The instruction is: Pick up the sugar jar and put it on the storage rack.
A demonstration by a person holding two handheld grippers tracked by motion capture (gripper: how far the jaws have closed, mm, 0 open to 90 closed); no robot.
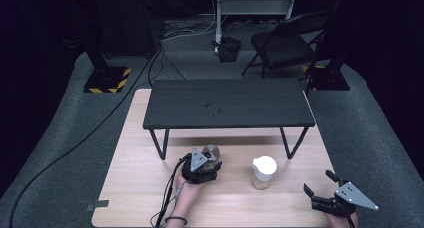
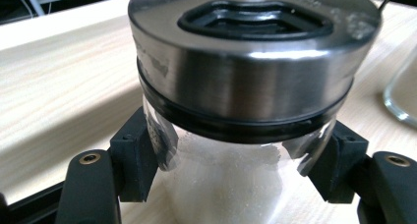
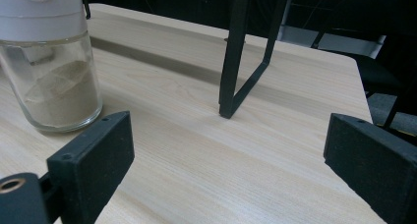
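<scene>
The pale wooden bench (image 1: 150, 188) carries everything, and the low black stand (image 1: 227, 104) across its far half is the landmark here. Just in front of the stand's left leg sits a glass jar with a steel lid (image 2: 246, 81), holding what looks like white sugar or salt, though glare off the glass makes the contents hard to name. The left hand-held gripper (image 1: 206, 163) has its jaws pressed against the jar's glass wall just under the lid's black seal, one on either side, a low grip that probably steadies the jar upright for lifting or opening. In front of the stand's right leg, apart from that jar, stands a white-capped glass jar (image 1: 263, 171) part-filled with tan powder, untouched. The right hand-held gripper (image 1: 322, 187) waits nearer the person than the stand's right end, jaws wide with nothing between them, likely kept clear until a second grip is needed.
</scene>
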